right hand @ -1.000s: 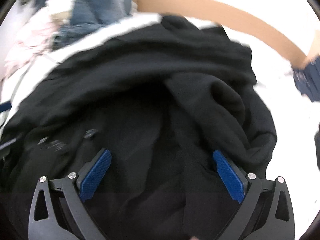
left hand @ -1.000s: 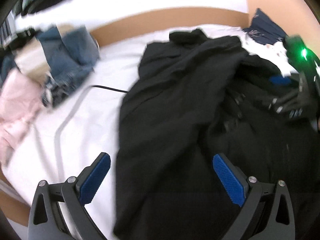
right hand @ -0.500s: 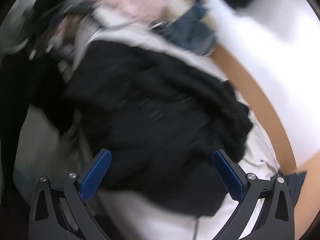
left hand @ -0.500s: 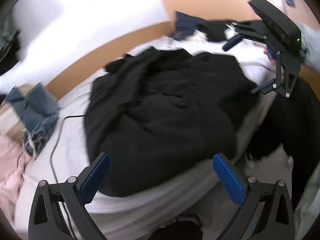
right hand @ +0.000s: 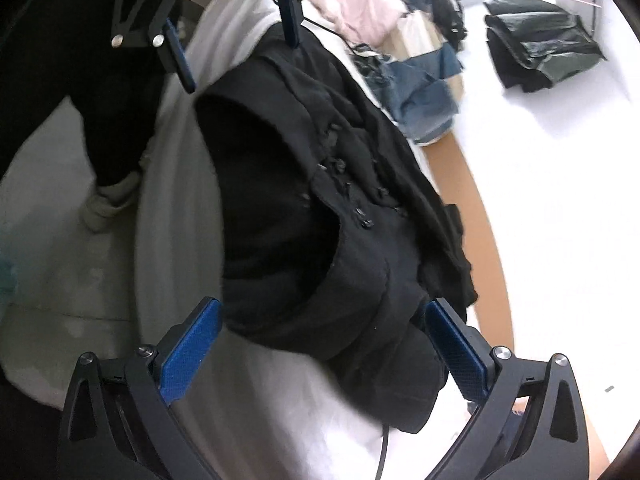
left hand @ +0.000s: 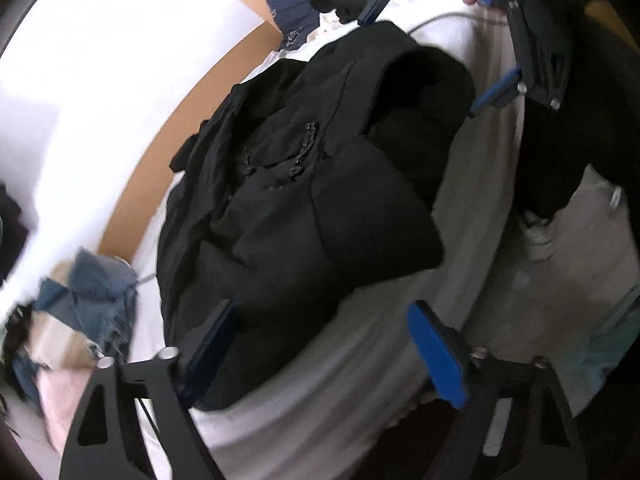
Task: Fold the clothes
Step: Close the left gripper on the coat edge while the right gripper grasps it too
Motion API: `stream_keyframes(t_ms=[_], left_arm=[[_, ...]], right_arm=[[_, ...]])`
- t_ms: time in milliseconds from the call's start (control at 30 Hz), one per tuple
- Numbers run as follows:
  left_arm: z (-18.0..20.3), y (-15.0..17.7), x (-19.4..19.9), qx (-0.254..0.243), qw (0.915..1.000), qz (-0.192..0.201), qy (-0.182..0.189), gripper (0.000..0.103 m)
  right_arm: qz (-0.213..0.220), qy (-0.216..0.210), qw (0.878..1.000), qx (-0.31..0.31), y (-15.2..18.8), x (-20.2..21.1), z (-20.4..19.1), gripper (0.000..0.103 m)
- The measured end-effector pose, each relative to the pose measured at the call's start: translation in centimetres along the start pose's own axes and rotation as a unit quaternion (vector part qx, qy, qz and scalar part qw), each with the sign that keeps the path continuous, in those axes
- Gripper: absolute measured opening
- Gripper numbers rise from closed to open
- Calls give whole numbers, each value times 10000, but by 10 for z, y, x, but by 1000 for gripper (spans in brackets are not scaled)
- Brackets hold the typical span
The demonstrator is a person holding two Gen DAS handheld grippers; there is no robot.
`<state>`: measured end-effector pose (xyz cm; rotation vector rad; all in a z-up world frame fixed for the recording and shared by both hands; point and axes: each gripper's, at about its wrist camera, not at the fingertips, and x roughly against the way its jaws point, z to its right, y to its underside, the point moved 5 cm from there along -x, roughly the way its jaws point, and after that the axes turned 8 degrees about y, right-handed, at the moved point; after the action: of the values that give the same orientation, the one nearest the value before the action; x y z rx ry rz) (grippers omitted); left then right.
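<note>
A black hooded garment [left hand: 304,200] lies bunched on the white-covered table [left hand: 320,400], its hood opening facing the table's near edge. My left gripper [left hand: 324,352] is open at one end of it, one finger over the black cloth and the other over the white cover. At the opposite end my right gripper [right hand: 322,354] is open, straddling the garment's [right hand: 320,200] rolled edge without gripping it. Each gripper shows in the other's view: the right gripper [left hand: 436,48] by the hood, the left gripper [right hand: 236,44] at the far end.
Blue denim [left hand: 96,300] and a pink garment [left hand: 60,392] lie beside the black one, with a navy piece [left hand: 296,16] at the far end. A folded dark pile [right hand: 540,40] sits apart. The person's dark leg and pale shoe [right hand: 108,200] stand beside the table. A cable [right hand: 384,452] runs under the cloth.
Both grippers have drawn back from above the garment and swung to opposite ends of it, now facing each other. Both stay open. The garment lies more bunched.
</note>
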<state>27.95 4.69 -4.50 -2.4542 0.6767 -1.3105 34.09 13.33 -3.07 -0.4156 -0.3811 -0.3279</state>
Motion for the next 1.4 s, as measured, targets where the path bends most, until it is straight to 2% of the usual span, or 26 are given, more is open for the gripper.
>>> stream_keyframes(t_ms=[33, 67, 100, 133, 167, 200, 267, 400, 500, 633, 700, 767, 833, 900, 967, 1067, 1133, 1200, 1233, 1267, 1300, 1333, 1400], left_arm=[[-1, -2, -4, -40, 10000, -23, -47, 71], [-2, -3, -7, -73, 9999, -47, -90, 56], [-6, -4, -10, -7, 9999, -72, -76, 48], [-12, -5, -9, 153, 9998, -88, 9, 35], [-20, -6, -4, 440, 9988, 13, 220, 32], [-28, -7, 2, 721, 9964, 116, 425, 30], [-41, -8, 11, 1120, 9909, 347, 656, 25], [-57, -8, 17, 1504, 9827, 595, 907, 21], [-71, -8, 23, 1830, 9727, 768, 1205, 20], [-78, -10, 26, 1774, 9743, 781, 1144, 20], [-82, -10, 24, 1779, 9757, 746, 1040, 22], [-87, -10, 21, 1922, 9729, 775, 1030, 25], [-92, -10, 18, 2038, 9721, 767, 869, 33], [-89, -9, 15, 1951, 9761, 684, 666, 36], [-81, -6, 10, 1776, 9806, 580, 585, 45], [-70, 2, 2, 1575, 9859, 377, 421, 51], [-67, 5, -1, 1590, 9858, 332, 420, 51], [-74, 2, -3, 1879, 9785, 441, 723, 38], [-78, 1, -4, 2019, 9743, 493, 868, 27], [-82, -2, -5, 2121, 9716, 502, 926, 21], [-86, -6, -7, 2218, 9688, 511, 982, 18], [-86, -8, -7, 2240, 9679, 528, 1011, 14], [-88, -10, -4, 2312, 9658, 563, 1034, 10]], right_arm=[[-35, -4, 10000, -87, 1, -2, 1, 91], [-67, -26, 9998, -188, 2, -4, 2, 85], [-97, -70, 9995, -304, 3, -4, 5, 70], [-110, -146, 9989, -422, 4, -4, 8, 58], [-106, -259, 9982, -540, 4, -4, 12, 50], [-89, -316, 9971, -689, 4, -2, 18, 37], [-33, -329, 9941, -1034, 3, 5, 33, 37], [42, -577, 9867, -1520, 4, 10, 58, 34], [93, -824, 9815, -1728, -2, 13, 62, 32], [159, -930, 9776, -1884, -2, 16, 69, 34], [79, -868, 9784, -1875, 0, 13, 68, 42], [-1, -806, 9791, -1866, 2, 9, 67, 44], [-81, -744, 9798, -1857, 4, 6, 66, 52], [-161, -682, 9803, -1847, 6, 2, 65, 56], [-231, -654, 9802, -1856, 9, 0, 63, 56], [-261, -799, 9764, -1988, 13, 2, 57, 56], [-222, -919, 9728, -2115, 14, 4, 55, 56], [-266, -970, 9724, -2105, 14, 0, 52, 56], [-335, -1003, 9717, -2114, 14, -5, 51, 55], [-425, -1086, 9684, -2203, 12, -12, 53, 50], [-453, -1140, 9648, -2325, 11, -16, 57, 29], [-436, -1125, 9623, -2438, 10, -18, 62, 17], [-402, -1095, 9569, -2661, 7, -21, 71, 15]])
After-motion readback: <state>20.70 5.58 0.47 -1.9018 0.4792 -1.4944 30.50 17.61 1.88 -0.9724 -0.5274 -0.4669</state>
